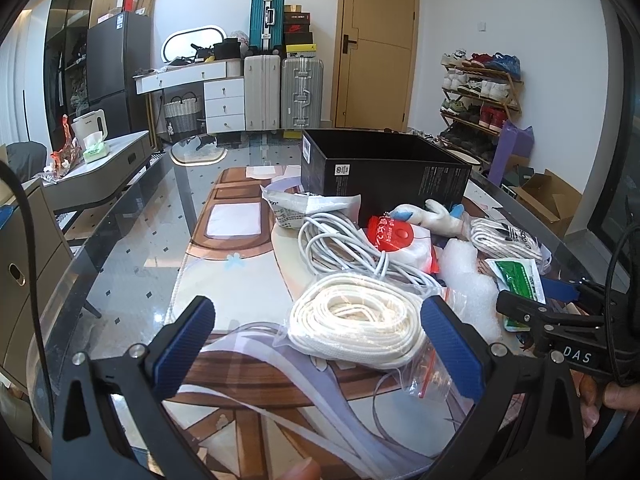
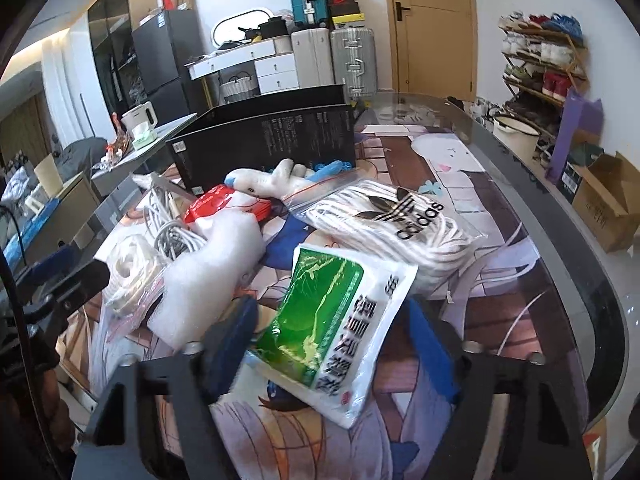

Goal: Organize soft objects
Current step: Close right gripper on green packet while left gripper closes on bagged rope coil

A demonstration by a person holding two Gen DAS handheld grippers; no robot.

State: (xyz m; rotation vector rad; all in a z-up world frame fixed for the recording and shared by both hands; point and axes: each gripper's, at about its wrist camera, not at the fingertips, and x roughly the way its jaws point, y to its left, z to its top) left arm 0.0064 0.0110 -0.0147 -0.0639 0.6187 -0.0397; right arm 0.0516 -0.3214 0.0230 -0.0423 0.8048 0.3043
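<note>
My left gripper (image 1: 316, 344) is open, its blue pads either side of a clear bag of coiled white rope (image 1: 352, 320). My right gripper (image 2: 332, 344) is open around a white and green packet (image 2: 332, 320); it also shows in the left wrist view (image 1: 520, 280). Behind lie a bag of white laces with an adidas logo (image 2: 400, 224), white foam (image 2: 212, 276), a white cable bundle (image 1: 344, 248), a red and white pack (image 1: 394, 240) and a white and blue plush toy (image 1: 436, 216). An open black box (image 1: 384, 172) stands beyond them.
The glass table (image 1: 132, 248) carries a printed mat. A side table with a kettle (image 1: 90, 126) stands at the left. Suitcases (image 1: 300, 92), a door and a shoe rack (image 1: 480, 96) line the back. A cardboard box (image 2: 608, 200) sits on the floor at the right.
</note>
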